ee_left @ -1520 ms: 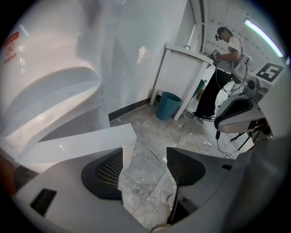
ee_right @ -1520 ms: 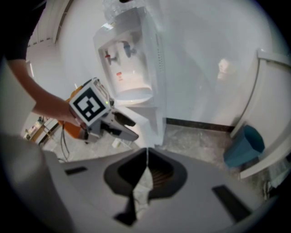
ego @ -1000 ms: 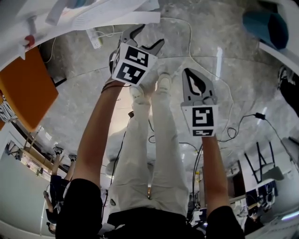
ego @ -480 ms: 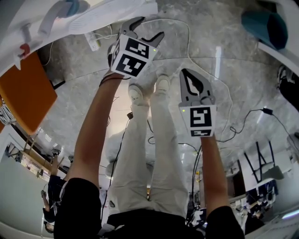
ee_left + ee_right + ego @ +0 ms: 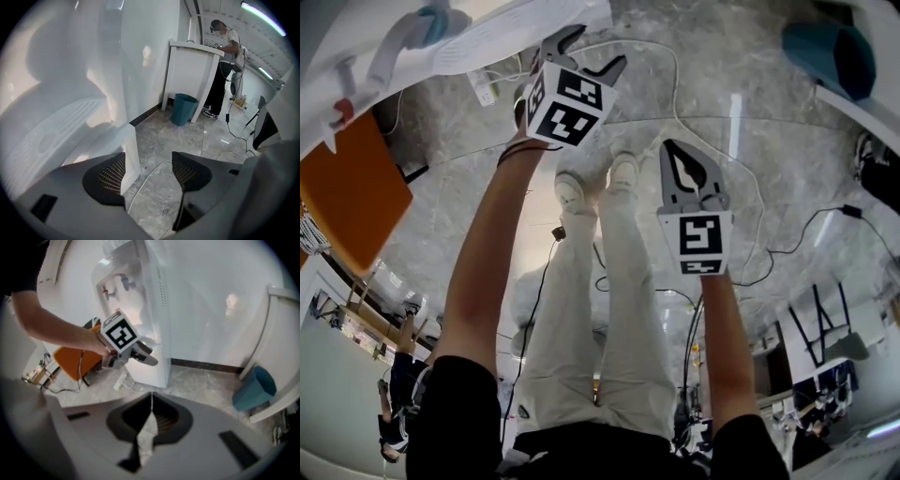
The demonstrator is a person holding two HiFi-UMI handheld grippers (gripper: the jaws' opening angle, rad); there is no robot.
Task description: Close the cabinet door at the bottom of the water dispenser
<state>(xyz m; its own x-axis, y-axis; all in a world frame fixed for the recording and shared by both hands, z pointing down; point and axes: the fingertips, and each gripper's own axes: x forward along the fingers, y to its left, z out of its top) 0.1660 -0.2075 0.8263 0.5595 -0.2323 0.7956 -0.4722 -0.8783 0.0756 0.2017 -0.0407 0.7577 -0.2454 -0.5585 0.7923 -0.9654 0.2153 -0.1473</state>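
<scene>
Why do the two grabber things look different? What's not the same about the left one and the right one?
The left gripper has its jaws apart; the right gripper has its jaws shut together. The left gripper reaches forward, close beside the white water dispenser; the right gripper hangs back over the grey floor. In the head view the left marker cube looks tilted; the right marker cube looks straight. Both grippers are grey and hold nothing.

A teal bin (image 5: 184,108) stands beside a white counter (image 5: 190,70) on grey marble floor (image 5: 159,136) under strip lights (image 5: 262,18).
</scene>
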